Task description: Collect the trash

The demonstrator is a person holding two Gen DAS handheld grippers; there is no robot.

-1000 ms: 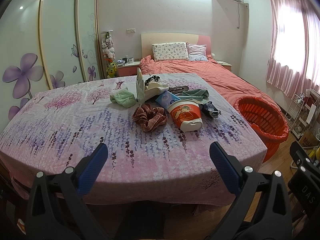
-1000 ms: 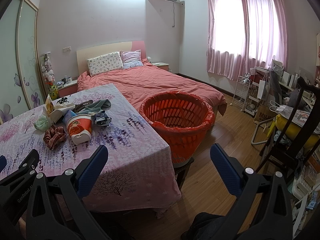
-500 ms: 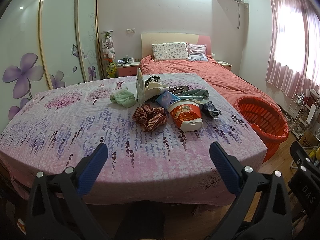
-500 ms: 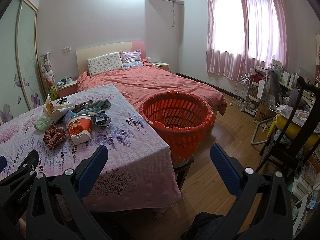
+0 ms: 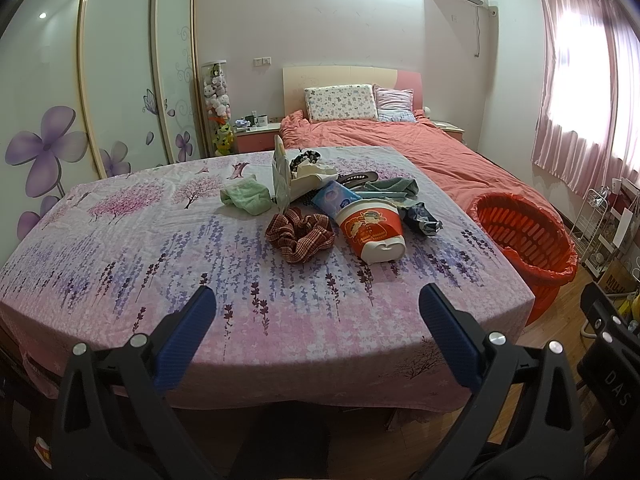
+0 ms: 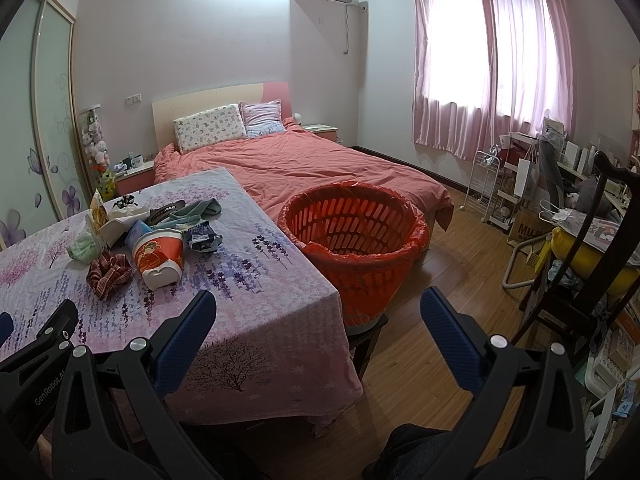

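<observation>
A pile of trash lies mid-table: a red instant-noodle cup [image 5: 370,229] on its side, a crumpled dark wrapper [image 5: 421,219], a blue packet [image 5: 335,197], a snack bag [image 5: 281,178], a red checked scrunchie [image 5: 299,233] and a green cloth [image 5: 245,197]. The cup also shows in the right wrist view [image 6: 158,255]. An orange basket [image 6: 354,248] lined with a red bag stands right of the table. My left gripper [image 5: 316,326] is open and empty over the table's near edge. My right gripper [image 6: 318,330] is open and empty near the table's right corner.
The table [image 5: 120,264] has a pink and purple floral cloth. A bed [image 6: 320,164] with a salmon cover is behind it. A dark chair [image 6: 576,280], a white rack [image 6: 486,184] and clutter stand at the right. Wardrobe doors [image 5: 116,80] line the left wall.
</observation>
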